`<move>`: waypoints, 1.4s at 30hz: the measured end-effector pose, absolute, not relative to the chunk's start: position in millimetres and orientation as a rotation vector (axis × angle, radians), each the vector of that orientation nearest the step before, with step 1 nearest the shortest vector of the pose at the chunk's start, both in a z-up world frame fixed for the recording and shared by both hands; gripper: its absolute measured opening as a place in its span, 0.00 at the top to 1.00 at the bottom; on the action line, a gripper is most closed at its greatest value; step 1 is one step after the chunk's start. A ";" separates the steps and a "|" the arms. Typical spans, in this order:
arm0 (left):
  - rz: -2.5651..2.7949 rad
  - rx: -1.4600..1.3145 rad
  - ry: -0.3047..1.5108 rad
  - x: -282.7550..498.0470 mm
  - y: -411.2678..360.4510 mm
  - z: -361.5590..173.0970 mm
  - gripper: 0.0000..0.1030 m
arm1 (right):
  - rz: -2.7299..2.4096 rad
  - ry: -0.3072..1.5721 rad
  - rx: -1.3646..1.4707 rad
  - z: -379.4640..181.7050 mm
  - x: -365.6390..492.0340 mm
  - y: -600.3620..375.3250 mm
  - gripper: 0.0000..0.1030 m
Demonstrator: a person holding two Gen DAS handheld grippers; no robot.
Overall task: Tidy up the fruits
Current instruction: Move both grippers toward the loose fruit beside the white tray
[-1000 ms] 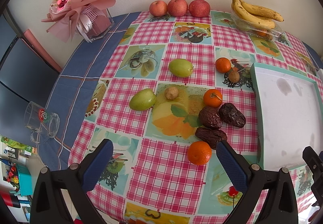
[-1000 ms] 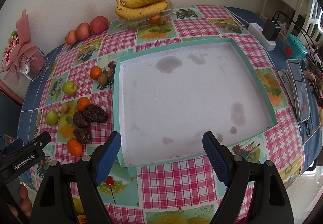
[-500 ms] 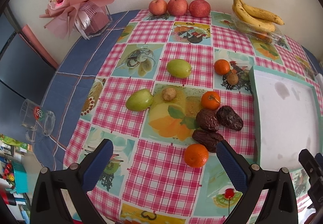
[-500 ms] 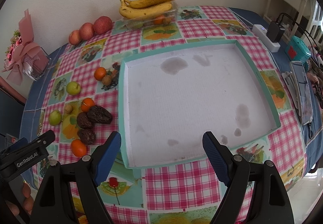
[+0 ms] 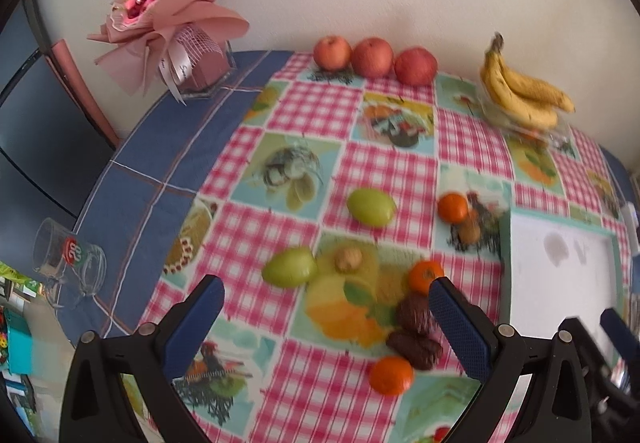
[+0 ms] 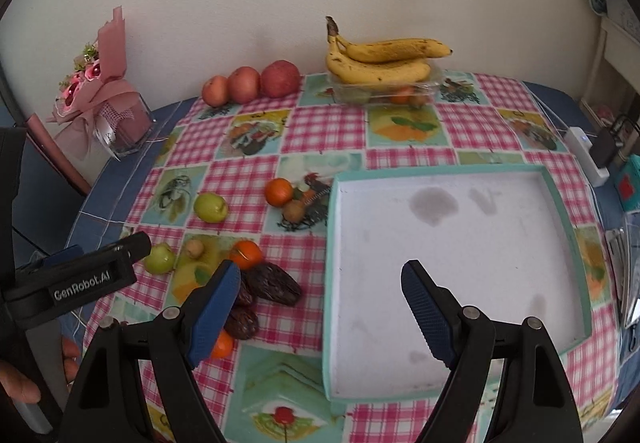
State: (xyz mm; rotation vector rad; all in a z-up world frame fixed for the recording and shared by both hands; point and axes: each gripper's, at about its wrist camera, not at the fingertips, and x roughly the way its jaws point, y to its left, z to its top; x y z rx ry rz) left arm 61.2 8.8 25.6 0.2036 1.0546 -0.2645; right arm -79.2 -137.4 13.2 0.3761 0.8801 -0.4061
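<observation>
Holding my left tongs [image 5: 326,317] low over the checked cloth, I keep them wide open with nothing in them. My right tongs [image 6: 320,301] are wide open too, and hold nothing.

The loose fruits lie just ahead of my left tongs. The green fruit [image 5: 289,266] sits in front, a little toward my left finger. Its long side runs across, from one finger to the other. The small brown nut [image 5: 349,258] is just beside it. An orange [image 5: 425,275] sits right by the tip of my right finger [image 5: 460,327], and the dark dates [image 5: 414,345] lie close in, just inside that finger. Another orange [image 5: 391,375] is closest of all, low between my fingers.

The empty tray [image 6: 334,283] lies straight ahead of my right tongs, under them. From my left tongs it is off to the right.

So I think my left tongs are nearer the fruit, and my right tongs are nearer the tray. The fruit must go rightward to get in.
</observation>
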 end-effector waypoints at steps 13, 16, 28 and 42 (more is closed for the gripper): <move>-0.225 0.004 1.030 113.7 13.0 32.3 0.00 | -0.360 0.927 0.421 -5.1 -20.6 -153.7 0.25; -0.208 -0.006 1.037 117.3 21.5 22.6 0.00 | -0.346 0.936 0.440 -9.1 -12.7 -157.0 0.26; -0.158 -0.010 1.030 123.6 72.8 15.3 0.00 | -0.308 0.918 0.400 4.2 -6.6 -142.5 0.32; -0.156 0.012 1.215 126.6 64.2 -43.8 0.00 | -0.279 1.138 0.527 -58.5 -2.4 -139.2 0.46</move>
